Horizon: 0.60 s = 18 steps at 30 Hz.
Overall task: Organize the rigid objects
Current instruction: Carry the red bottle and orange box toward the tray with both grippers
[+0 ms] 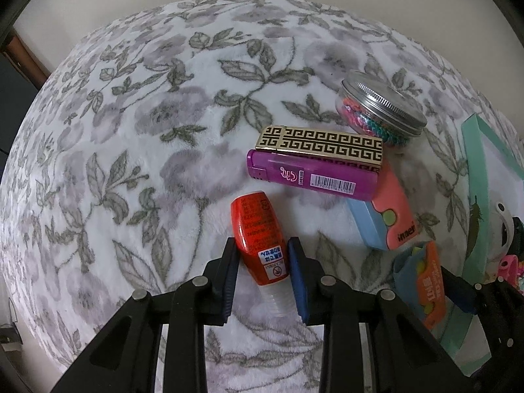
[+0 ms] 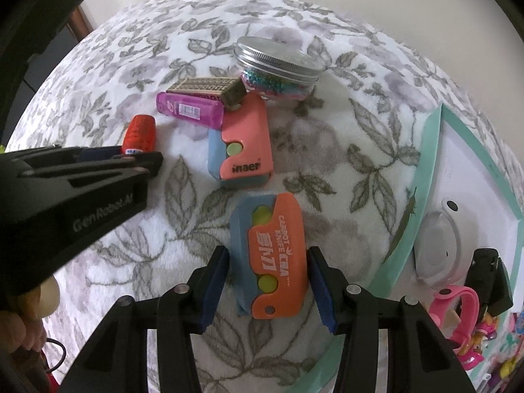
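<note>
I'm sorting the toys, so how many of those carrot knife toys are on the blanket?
2. The orange one sits between the right gripper's fingers. The pink one lies farther off, under the purple lighter's end. Others may be hidden.

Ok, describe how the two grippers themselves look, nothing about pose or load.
Both the left gripper and the right gripper are matte black linkage frames with silver pivot pins and dark blue finger pads. The left one's side carries grey "GenRobot.AI" lettering.
</note>
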Available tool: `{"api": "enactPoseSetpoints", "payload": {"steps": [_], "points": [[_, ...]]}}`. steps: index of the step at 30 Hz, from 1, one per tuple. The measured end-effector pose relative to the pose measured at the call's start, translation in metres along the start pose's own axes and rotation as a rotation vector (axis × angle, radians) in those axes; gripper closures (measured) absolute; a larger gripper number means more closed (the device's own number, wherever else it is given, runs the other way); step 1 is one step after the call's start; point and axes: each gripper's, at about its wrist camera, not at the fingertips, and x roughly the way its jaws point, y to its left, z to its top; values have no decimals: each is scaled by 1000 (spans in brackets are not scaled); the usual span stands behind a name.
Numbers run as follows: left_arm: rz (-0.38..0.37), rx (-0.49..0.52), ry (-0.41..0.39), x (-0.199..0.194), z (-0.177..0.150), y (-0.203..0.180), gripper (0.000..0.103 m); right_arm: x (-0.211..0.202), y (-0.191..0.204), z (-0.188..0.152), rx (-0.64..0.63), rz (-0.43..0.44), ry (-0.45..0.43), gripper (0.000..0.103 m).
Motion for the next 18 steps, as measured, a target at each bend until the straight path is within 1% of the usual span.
{"api": "enactPoseSetpoints", "payload": {"steps": [2,3,6,9,11,15,18], "points": [[-4,-8,-1,-1,-1,0,72,0,1,-2,5,0,-5,52],[-8,-11,1,-2,2,1,72,0,2,-2,7,-3,-6,57],[-34,-45,13,-2,4,9,73,-1,2,-1,-1,-5,-12,57],[-128,-115,30,-1,5,21,74,-4,-2,-1,19,19,-16,57],[-197,-167,43,-2,5,30,74,-7,-11,0,63,63,-23,57],[-265,-210,52,-4,4,39,74,-15,-25,0,103,130,-42,57],[-305,-219,36,-14,7,42,74,-18,-36,0,135,185,-55,57]]}}
